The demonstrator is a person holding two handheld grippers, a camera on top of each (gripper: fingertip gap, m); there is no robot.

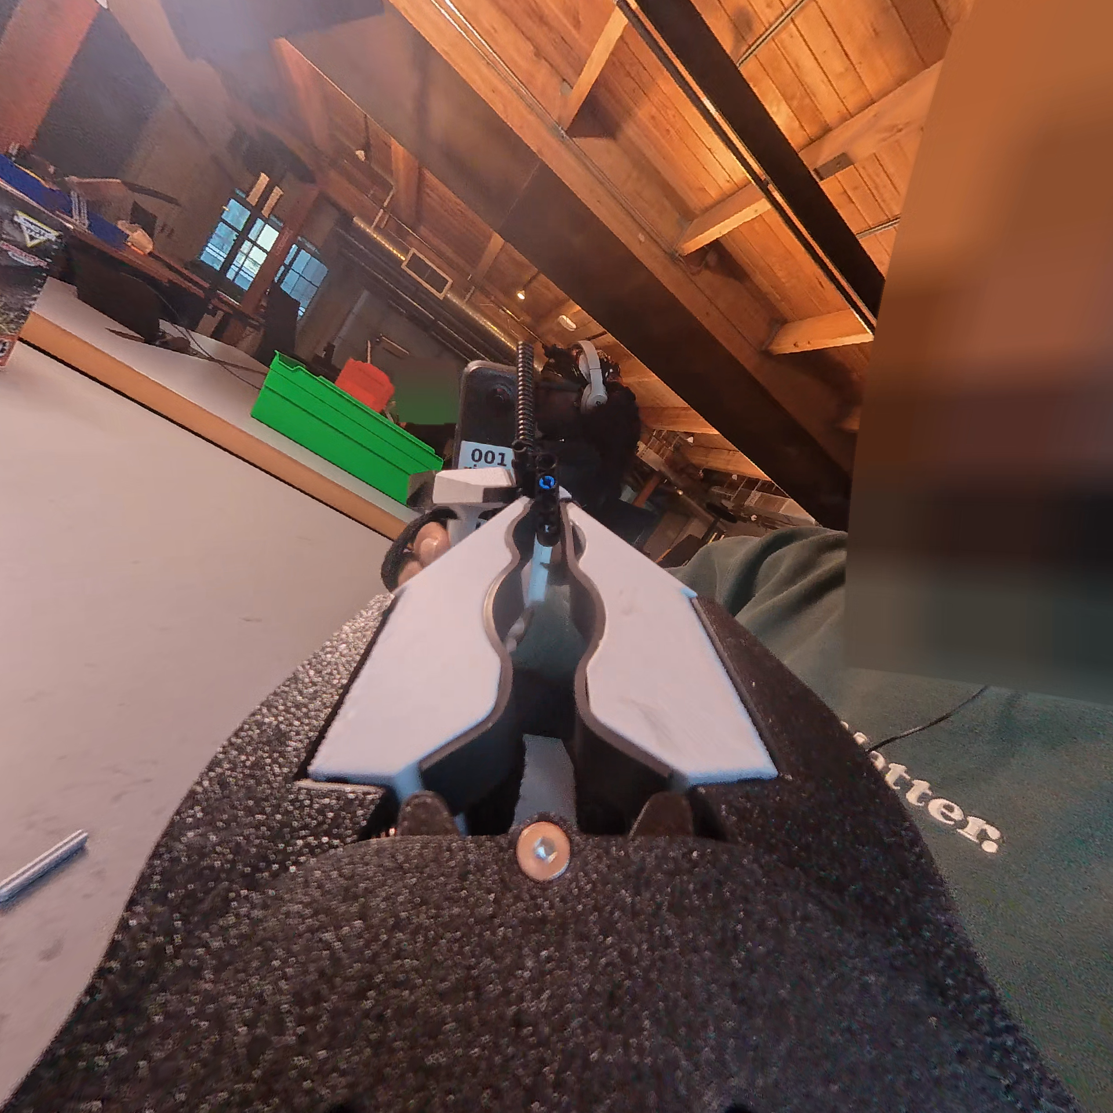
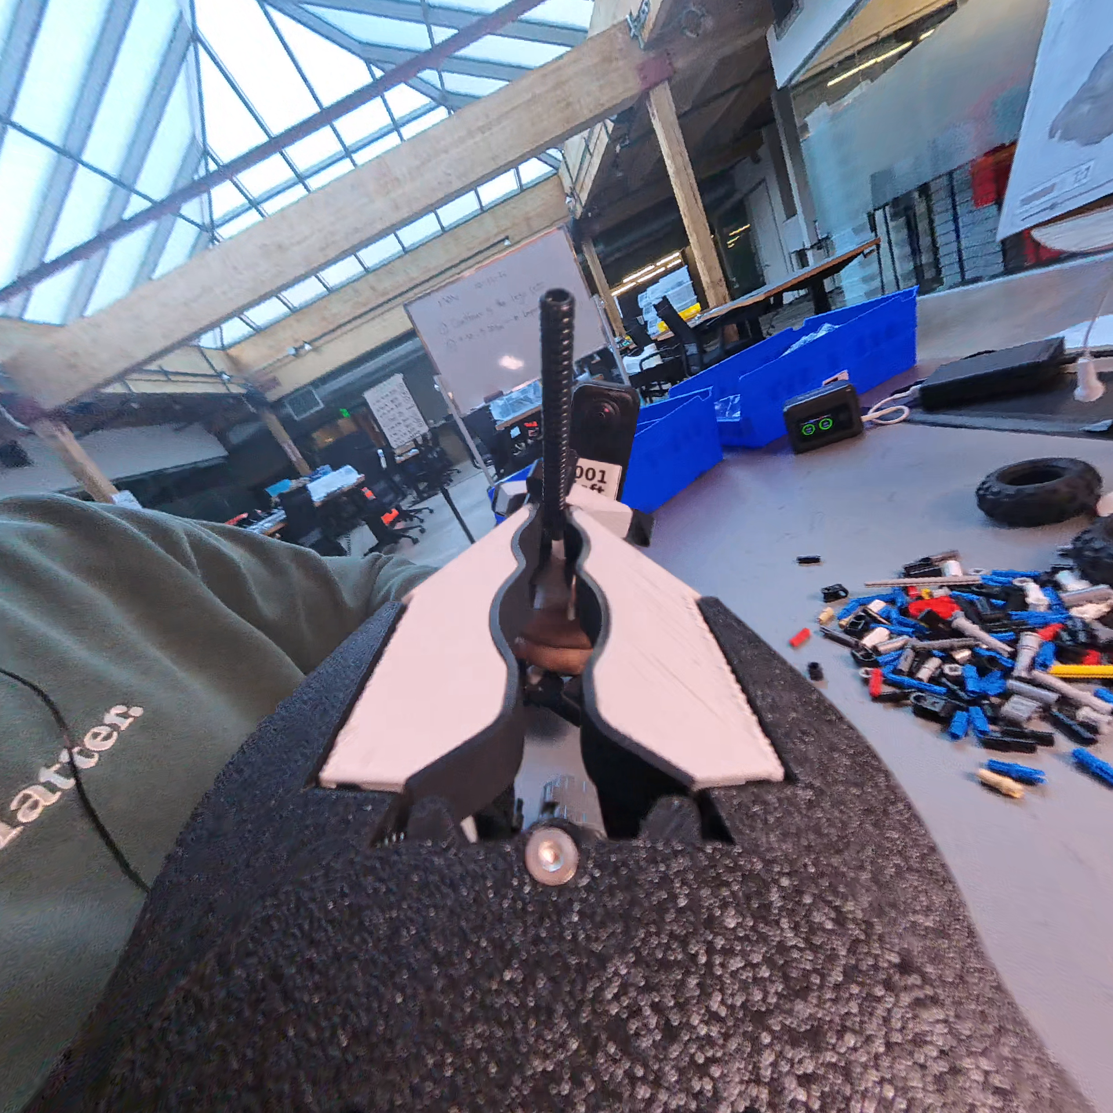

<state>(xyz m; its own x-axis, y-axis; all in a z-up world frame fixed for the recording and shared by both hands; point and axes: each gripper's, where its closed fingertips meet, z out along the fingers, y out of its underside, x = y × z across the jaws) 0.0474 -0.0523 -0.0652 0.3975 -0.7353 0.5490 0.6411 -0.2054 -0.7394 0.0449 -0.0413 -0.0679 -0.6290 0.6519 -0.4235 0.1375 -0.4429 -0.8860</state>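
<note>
Left gripper [image 1: 545, 530] jaws stood nearly together, clamped on a small black pin assembly [image 1: 544, 482] carrying a black ribbed spring rod [image 1: 525, 391] that rose just past the tips. Right gripper [image 2: 557, 530] jaws were likewise narrow, pinching the same rod's base. Loose parts pile [image 2: 988, 644] lay right of the right jaws on the table [image 2: 783, 542].

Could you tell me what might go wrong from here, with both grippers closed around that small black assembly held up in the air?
1. Both the left gripper and right gripper pinch the small black assembly only at their fingertips, so any twist could pop it loose.
2. The ribbed black tube stands long and unsupported above the fingers; it might bend or pull off.
3. A dropped piece could land in the pile of loose parts on the table and be hard to find.
</note>
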